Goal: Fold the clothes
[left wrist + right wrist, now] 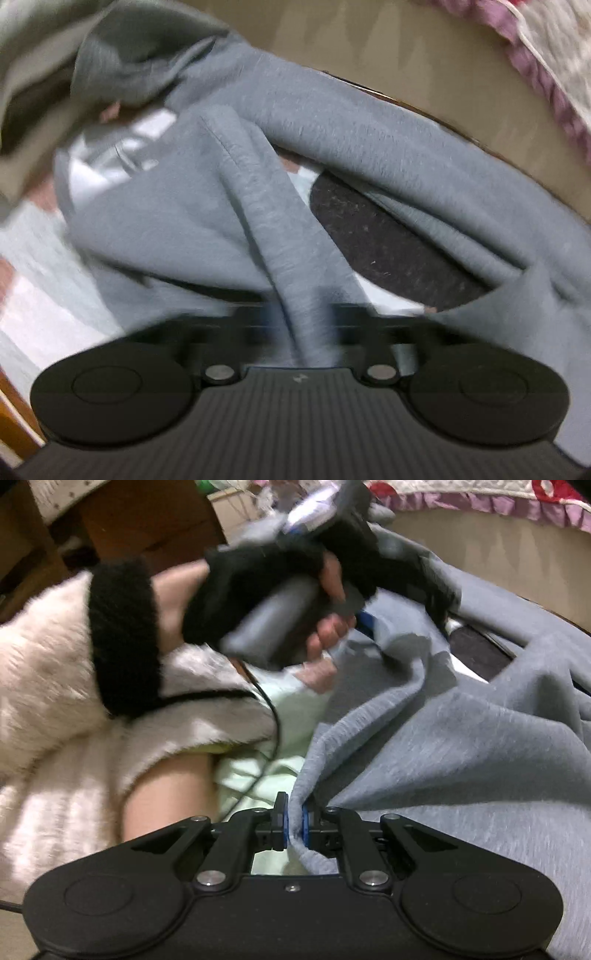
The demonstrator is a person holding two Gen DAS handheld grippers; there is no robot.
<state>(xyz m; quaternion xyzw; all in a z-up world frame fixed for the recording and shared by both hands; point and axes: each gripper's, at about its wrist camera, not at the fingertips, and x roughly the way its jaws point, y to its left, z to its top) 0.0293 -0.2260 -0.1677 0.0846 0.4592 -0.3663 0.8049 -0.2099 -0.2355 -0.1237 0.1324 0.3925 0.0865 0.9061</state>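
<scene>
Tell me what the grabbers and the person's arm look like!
The right gripper is black with blue pads, silver screws and round side discs. The left gripper is black too. The hand wears a black fingerless glove; the sleeve is fluffy white, black-cuffed.

A frilly purple-edged quilt (517, 502) runs along the top, above a beige panel (424, 66). Pale green bedding (251, 775) lies low, crossed by a thin black cable (271, 716). Brown wooden furniture (147, 520) stands behind.

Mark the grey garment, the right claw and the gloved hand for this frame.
grey garment (461, 746): right wrist view, broad fold of cloth.
right claw (294, 825): right wrist view, between the blue pads.
gloved hand (266, 587): right wrist view, back of the glove.
</scene>
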